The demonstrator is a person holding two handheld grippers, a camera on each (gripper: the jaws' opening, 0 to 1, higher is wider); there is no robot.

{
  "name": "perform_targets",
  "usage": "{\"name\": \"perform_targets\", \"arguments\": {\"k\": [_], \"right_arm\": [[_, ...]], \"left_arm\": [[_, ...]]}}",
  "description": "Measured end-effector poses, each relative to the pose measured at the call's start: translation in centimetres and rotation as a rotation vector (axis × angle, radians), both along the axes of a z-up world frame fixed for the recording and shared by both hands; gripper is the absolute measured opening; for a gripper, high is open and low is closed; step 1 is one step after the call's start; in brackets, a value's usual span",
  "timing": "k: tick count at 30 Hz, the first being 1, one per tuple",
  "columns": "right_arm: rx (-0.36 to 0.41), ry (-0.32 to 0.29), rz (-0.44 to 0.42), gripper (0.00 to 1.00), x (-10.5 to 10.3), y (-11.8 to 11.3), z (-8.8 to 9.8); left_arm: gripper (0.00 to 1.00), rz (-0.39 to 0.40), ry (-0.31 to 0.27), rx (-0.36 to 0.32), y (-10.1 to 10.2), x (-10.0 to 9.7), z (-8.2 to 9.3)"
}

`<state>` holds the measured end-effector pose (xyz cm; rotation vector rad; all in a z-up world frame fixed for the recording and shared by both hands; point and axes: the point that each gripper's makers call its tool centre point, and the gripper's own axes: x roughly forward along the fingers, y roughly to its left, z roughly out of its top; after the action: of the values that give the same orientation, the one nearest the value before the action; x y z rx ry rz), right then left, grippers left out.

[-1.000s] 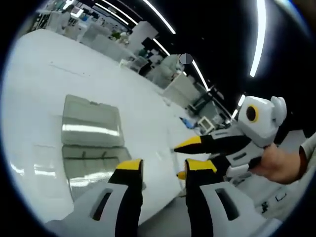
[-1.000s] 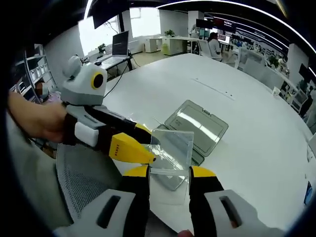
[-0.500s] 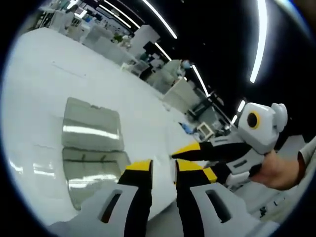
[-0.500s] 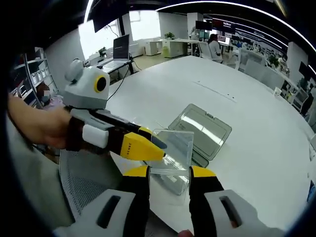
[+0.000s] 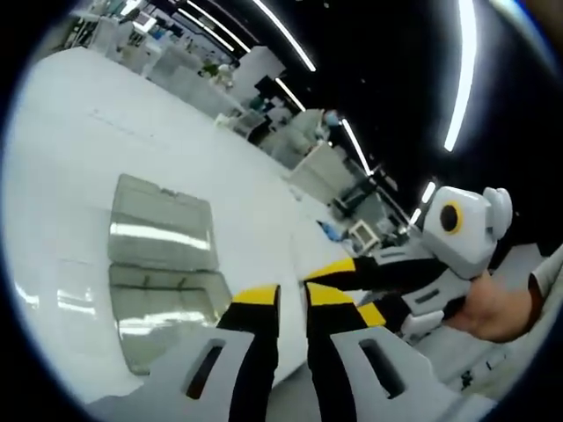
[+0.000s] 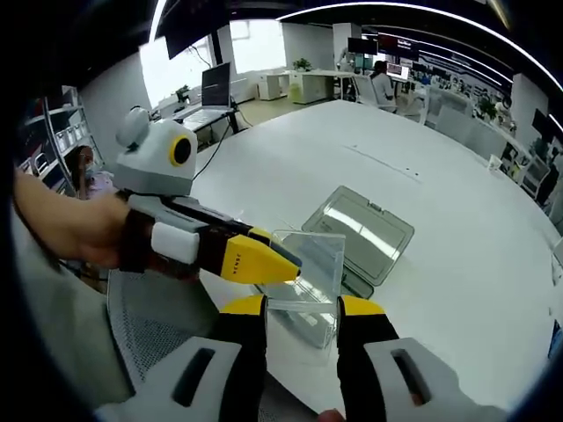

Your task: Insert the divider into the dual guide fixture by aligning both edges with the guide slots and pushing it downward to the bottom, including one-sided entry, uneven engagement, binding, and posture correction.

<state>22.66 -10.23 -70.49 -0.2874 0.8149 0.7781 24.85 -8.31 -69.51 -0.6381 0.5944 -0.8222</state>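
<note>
I held the one divider (image 6: 303,277), a clear plastic sheet, upright between the jaws of my right gripper (image 6: 299,308), which were closed on its lower edge. My left gripper (image 6: 286,261) came in from the side with its yellow jaws drawn narrow at the sheet's near edge; whether they actually pinched the sheet I could not tell. In the left gripper view those jaws (image 5: 290,294) stood nearly together, with only a thin gap between them.

The single fixture (image 6: 356,233), a clear tray lying opened out in two halves, sat on the white table (image 6: 457,220) near its front edge, beyond and below the divider. In the left gripper view it showed as two glossy panels (image 5: 158,264). The divider was well above it, touching nothing but the grippers.

I judged this to be the carry-and-steady stage, before any entry into the slots. The next move would call for lowering the sheet over the tray, squaring both side edges to the guide slots I could not yet make out, and keeping it from tilting so that one side did not enter first.

Count: one divider, one fixture, two grippers.
</note>
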Motion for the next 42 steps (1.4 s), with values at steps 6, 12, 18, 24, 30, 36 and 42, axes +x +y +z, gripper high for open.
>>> {"name": "perform_targets", "arguments": {"k": [6, 12, 18, 24, 30, 36, 42], "right_arm": [[0.005, 0.004, -0.005, 0.26, -0.07, 0.02, -0.01], [0.007, 0.005, -0.007, 0.26, -0.09, 0.06, -0.04], [0.01, 0.003, -0.007, 0.26, -0.05, 0.11, 0.07], [0.005, 0.0, -0.002, 0.26, -0.04, 0.16, 0.02], [0.011, -0.017, 0.018, 0.28, 0.17, 0.29, 0.3], [0.016, -0.009, 0.027, 0.29, 0.04, 0.22, 0.17], [0.068, 0.016, 0.04, 0.31, 0.02, 0.3, 0.17]], "left_arm": [[0.05, 0.007, 0.006, -0.016, -0.04, -0.08, 0.09], [0.02, 0.007, 0.012, -0.026, -0.09, -0.18, 0.1], [0.0, 0.018, 0.003, -0.054, -0.13, -0.25, 0.47], [0.0, 0.013, 0.018, -0.061, -0.17, -0.32, 0.53], [0.0, 0.02, 0.025, -0.086, -0.06, -0.19, 0.81], [0.0, 0.001, 0.021, -0.075, 0.18, -0.21, 0.59], [0.0, -0.02, 0.019, -0.094, 0.4, -0.31, 0.64]]}}
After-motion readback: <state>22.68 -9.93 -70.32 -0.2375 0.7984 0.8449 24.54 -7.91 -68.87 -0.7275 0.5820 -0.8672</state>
